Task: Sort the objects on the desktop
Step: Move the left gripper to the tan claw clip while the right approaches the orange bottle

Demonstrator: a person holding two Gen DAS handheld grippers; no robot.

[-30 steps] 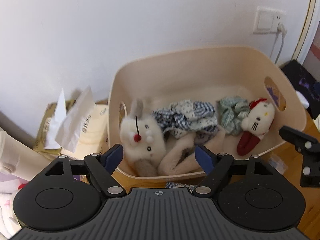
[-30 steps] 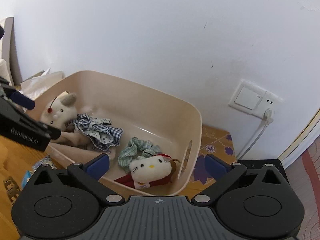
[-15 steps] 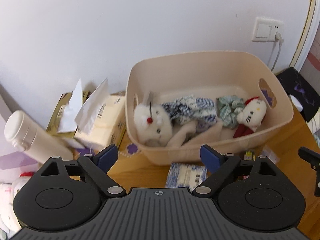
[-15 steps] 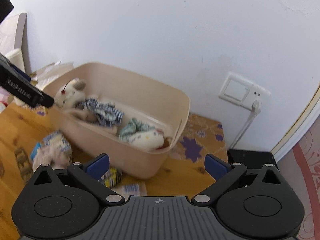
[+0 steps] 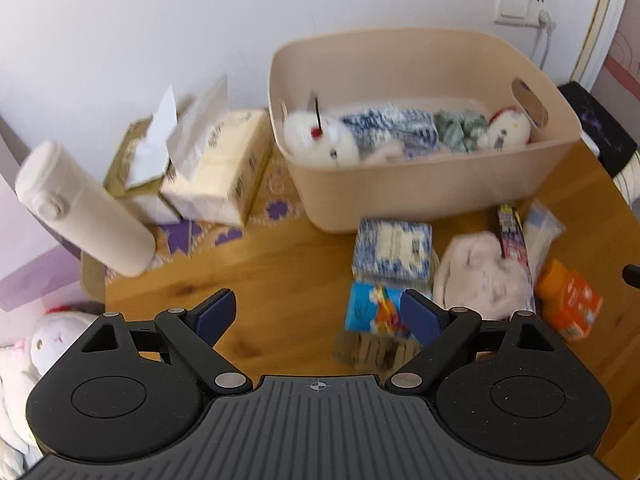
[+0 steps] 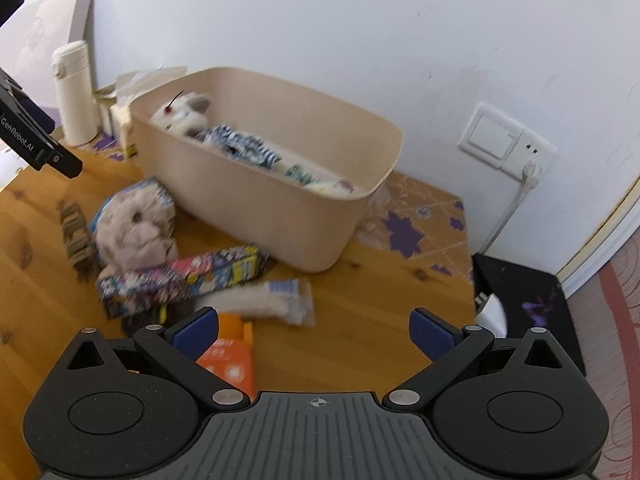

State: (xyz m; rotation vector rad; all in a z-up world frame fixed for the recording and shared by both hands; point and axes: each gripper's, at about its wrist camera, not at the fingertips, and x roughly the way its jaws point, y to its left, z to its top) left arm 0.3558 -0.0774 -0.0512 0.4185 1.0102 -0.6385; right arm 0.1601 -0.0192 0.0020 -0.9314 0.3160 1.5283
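A beige bin stands on the wooden desk and holds a white plush rabbit, blue checked cloth, a green scrunchie and a white cat plush. In front of it lie a blue-white tissue pack, a pink fluffy item, a colourful long box, a blue snack pack and an orange pack. My left gripper is open and empty above the desk. My right gripper is open and empty.
Tissue boxes and a white bottle stand left of the bin. A plush toy lies off the desk's left edge. A wall socket with a cable and a black item are to the right.
Both grippers have drawn back and up from the bin. The loose items on the desk in front of the bin have come into view. Both stay open.
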